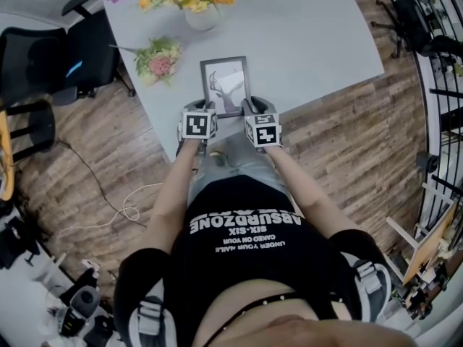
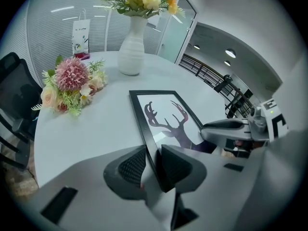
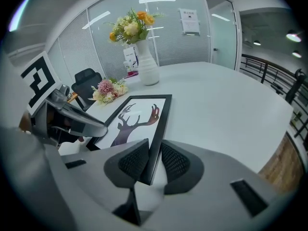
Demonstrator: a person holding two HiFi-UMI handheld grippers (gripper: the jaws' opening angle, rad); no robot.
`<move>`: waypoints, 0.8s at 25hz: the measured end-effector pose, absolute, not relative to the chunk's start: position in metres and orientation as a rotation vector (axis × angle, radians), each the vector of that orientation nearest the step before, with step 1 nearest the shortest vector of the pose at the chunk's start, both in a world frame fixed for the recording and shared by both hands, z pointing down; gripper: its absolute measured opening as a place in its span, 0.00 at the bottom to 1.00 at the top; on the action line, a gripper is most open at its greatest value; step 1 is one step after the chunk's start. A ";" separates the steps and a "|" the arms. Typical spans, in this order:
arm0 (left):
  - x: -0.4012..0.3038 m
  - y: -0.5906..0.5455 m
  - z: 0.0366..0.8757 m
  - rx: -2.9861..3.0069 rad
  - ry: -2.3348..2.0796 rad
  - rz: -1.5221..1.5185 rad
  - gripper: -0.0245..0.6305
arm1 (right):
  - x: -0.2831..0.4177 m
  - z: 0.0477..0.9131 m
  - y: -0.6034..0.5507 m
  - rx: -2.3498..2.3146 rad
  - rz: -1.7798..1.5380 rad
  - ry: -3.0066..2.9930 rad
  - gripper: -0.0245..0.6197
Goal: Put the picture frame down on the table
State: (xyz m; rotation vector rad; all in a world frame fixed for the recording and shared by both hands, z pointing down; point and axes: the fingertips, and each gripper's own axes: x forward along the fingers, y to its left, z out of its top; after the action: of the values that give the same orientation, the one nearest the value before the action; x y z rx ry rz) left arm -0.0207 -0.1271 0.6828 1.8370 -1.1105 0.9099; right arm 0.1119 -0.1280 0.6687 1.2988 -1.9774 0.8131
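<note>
A black picture frame (image 1: 226, 84) with a deer silhouette lies flat at the near edge of a white table (image 1: 311, 35); whether it fully rests there cannot be told. The left gripper (image 2: 153, 165) is clamped on the frame's near left corner and the right gripper (image 3: 153, 160) on its near right corner. A pink bouquet (image 1: 160, 58) lies left of the frame. A white vase of yellow flowers (image 1: 200, 16) stands beyond the frame.
</note>
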 end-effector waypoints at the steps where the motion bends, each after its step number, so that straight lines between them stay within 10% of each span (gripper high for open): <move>1: -0.021 -0.128 0.683 1.841 -1.114 0.910 0.19 | 0.112 0.669 -0.128 1.305 0.810 -1.979 0.19; 20: -0.019 -0.124 0.682 1.890 -1.101 0.793 0.19 | 0.110 0.669 -0.128 1.313 0.838 -1.957 0.19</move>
State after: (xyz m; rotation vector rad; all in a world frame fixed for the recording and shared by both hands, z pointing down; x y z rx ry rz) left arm -0.0192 -0.1242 0.6817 1.8904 -1.1009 0.7926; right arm 0.1101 -0.1279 0.6692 1.3129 -1.9573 0.8375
